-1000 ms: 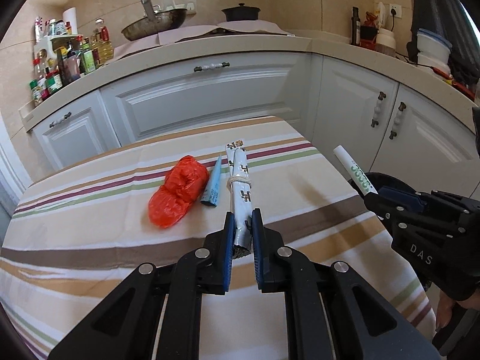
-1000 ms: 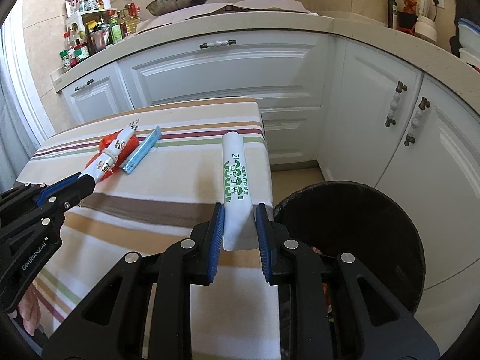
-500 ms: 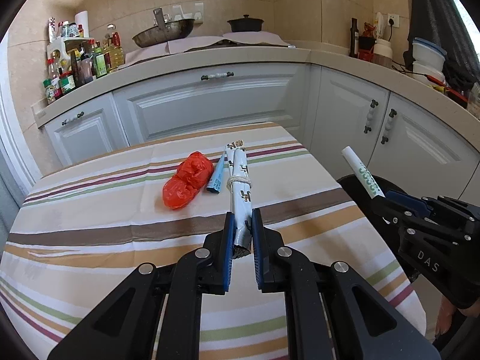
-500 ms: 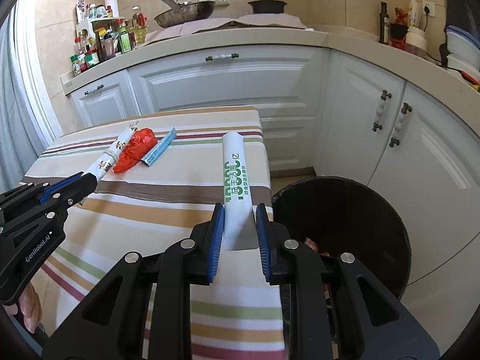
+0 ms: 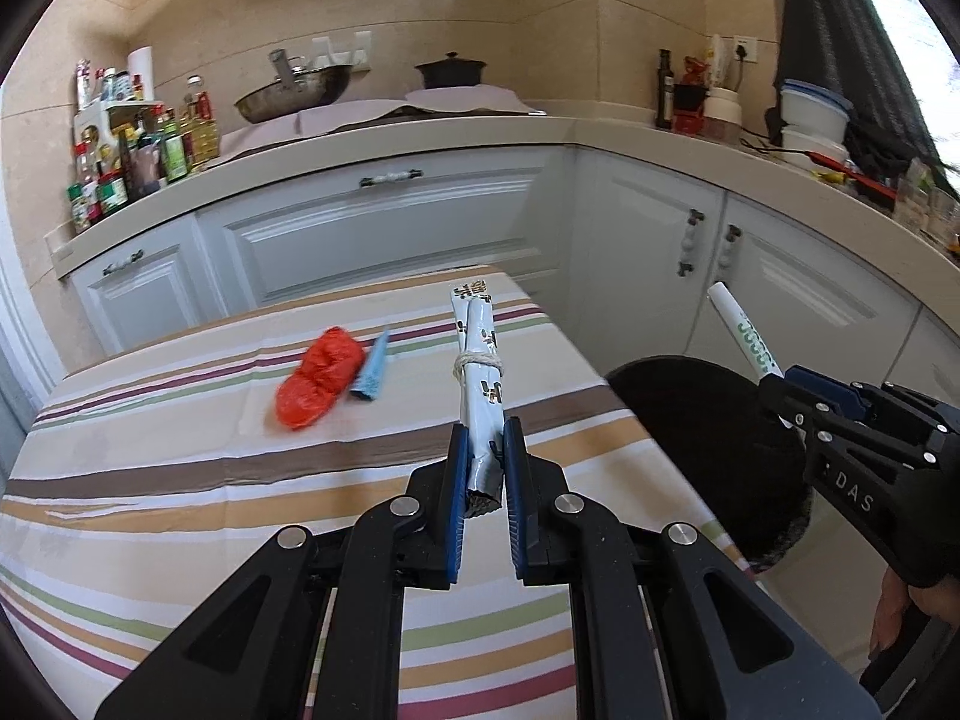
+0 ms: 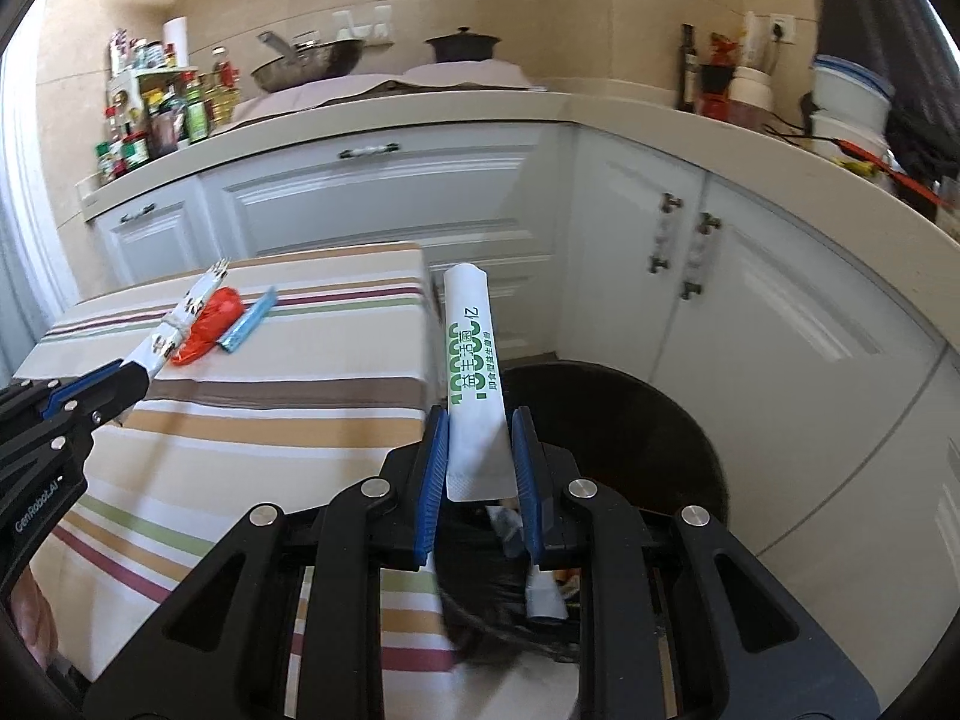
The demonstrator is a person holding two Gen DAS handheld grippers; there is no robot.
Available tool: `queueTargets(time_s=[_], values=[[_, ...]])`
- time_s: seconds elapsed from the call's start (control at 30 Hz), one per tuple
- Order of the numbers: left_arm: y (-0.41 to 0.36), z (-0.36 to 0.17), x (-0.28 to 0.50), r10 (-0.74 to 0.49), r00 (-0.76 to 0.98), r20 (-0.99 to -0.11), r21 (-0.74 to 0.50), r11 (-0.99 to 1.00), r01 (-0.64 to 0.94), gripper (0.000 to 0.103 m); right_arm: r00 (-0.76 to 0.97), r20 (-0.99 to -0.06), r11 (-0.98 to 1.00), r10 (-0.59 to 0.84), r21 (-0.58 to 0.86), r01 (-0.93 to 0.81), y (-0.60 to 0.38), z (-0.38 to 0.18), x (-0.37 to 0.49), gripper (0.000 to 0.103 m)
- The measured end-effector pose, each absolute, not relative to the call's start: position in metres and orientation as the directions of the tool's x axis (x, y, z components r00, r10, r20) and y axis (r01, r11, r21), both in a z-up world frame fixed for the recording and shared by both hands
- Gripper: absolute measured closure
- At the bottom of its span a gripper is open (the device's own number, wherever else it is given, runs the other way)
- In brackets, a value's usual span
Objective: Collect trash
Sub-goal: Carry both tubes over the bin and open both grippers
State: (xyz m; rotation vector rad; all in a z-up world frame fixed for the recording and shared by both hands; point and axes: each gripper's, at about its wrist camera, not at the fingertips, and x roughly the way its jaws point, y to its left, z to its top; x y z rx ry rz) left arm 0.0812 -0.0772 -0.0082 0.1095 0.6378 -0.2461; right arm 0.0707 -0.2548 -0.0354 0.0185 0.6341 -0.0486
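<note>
**Two light wrappers held over the bin side of the table**

White kitchen cabinets (image 5: 384, 240) curve behind a striped cloth tabletop (image 5: 180, 480), with a round black trash bin (image 6: 630, 420) on the floor off its right edge.

The left gripper (image 5: 483, 480) has its fingers (image 5: 456, 480) narrow, pinching the lower end of a rolled white printed wrapper tied with pale string (image 5: 480, 360); the roll juts toward 12 o'clock above the cloth. The right gripper (image 6: 477, 456) has its fingers clamped on the bottom of a white paper sachet with green lettering (image 6: 471, 360), which stands up toward 12 o'clock, with the bin's mouth at about 3 o'clock from it.

On the cloth lie a crumpled red plastic bag (image 5: 318, 375) and, just beside it at 3 o'clock, a flat blue packet (image 5: 372, 369).

All of this looks light. The tied roll seems fairly stiff, so an end grip should serve. The sachet is thin and flexible; a hold at its flat sealed end suits it. The red bag is soft and probably slippery: pinch a bunched fold at its middle. The blue packet lies flat, so take it by an edge or a short end.
</note>
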Motion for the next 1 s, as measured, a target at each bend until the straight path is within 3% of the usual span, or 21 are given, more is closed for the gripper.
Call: queueTargets(time_s=[1.0], values=[[-0.198, -0.038, 0.115, -0.307, 0.689, -0.657, 0.054, 0.892, 0.449, 0.09, 0.772, -0.618, 0.975, -0.149, 0.039, 0.22, -0.345, -0.059, 0.084, 0.081]])
